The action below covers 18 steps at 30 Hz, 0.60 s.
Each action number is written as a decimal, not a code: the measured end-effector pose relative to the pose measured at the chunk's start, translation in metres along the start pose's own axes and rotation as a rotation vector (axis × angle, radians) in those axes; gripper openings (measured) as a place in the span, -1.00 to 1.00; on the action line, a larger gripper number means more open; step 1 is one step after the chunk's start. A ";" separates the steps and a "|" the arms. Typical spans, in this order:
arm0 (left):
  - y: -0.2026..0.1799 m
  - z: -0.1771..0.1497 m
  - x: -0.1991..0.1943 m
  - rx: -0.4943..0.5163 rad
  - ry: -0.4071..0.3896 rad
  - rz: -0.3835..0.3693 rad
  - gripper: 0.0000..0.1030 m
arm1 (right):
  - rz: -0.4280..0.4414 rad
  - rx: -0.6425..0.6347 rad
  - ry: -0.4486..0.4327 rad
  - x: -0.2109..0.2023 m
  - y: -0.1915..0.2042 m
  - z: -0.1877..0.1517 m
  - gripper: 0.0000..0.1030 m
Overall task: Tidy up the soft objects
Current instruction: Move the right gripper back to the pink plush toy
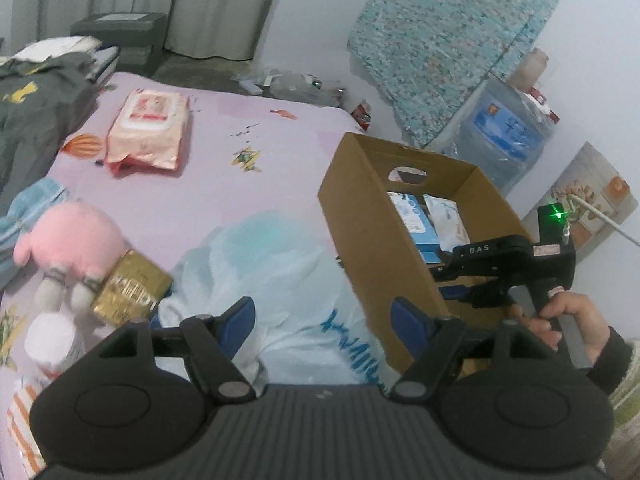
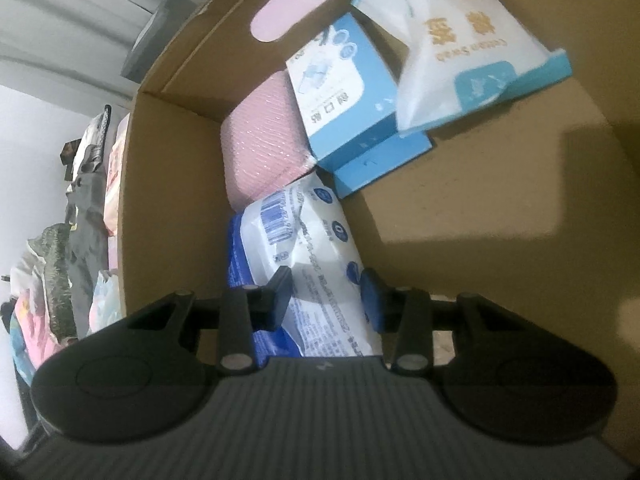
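The right tool (image 2: pixel 326 294) grips a wipes pack (image 2: pixel 308 248) inside the box (image 2: pixel 460 208) (long axis toward 12 o'clock); the left tool (image 1: pixel 324 320) hangs open, empty.

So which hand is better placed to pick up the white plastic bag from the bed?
Left. The left gripper is open right above the white plastic bag; the right gripper is inside the cardboard box, gripping a wipes pack.

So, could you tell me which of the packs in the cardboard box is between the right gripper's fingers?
The blue-and-white barcoded wipes pack, clamped by the right gripper; the others lie beyond it.
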<state>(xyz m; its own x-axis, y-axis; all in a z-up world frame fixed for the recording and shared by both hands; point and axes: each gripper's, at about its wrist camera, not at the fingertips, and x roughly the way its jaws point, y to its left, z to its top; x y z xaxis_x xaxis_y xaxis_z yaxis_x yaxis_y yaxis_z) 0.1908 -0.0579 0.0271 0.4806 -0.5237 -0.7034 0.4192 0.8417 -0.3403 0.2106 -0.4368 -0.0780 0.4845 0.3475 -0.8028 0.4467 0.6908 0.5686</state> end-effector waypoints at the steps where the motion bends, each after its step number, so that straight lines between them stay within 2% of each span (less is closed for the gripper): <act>1: 0.002 -0.002 -0.001 -0.003 -0.003 0.004 0.47 | -0.001 -0.002 -0.001 0.000 0.000 -0.001 -0.28; 6: 0.008 -0.006 -0.014 0.014 -0.046 0.057 0.51 | -0.003 0.011 -0.004 -0.005 -0.001 0.000 -0.23; 10: 0.014 -0.008 -0.028 0.023 -0.091 0.098 0.54 | -0.010 -0.012 -0.065 -0.030 0.004 0.002 0.05; 13: 0.021 -0.011 -0.043 0.027 -0.135 0.150 0.56 | -0.008 -0.052 -0.116 -0.054 0.015 0.000 0.12; 18: 0.041 -0.016 -0.065 0.030 -0.200 0.268 0.57 | 0.101 -0.125 -0.145 -0.078 0.054 -0.007 0.18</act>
<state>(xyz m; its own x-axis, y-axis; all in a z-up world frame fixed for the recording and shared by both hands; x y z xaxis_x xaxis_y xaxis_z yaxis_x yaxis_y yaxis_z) 0.1645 0.0124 0.0486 0.7173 -0.3023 -0.6278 0.2785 0.9503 -0.1393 0.1911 -0.4221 0.0141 0.6295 0.3302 -0.7033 0.2982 0.7332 0.6112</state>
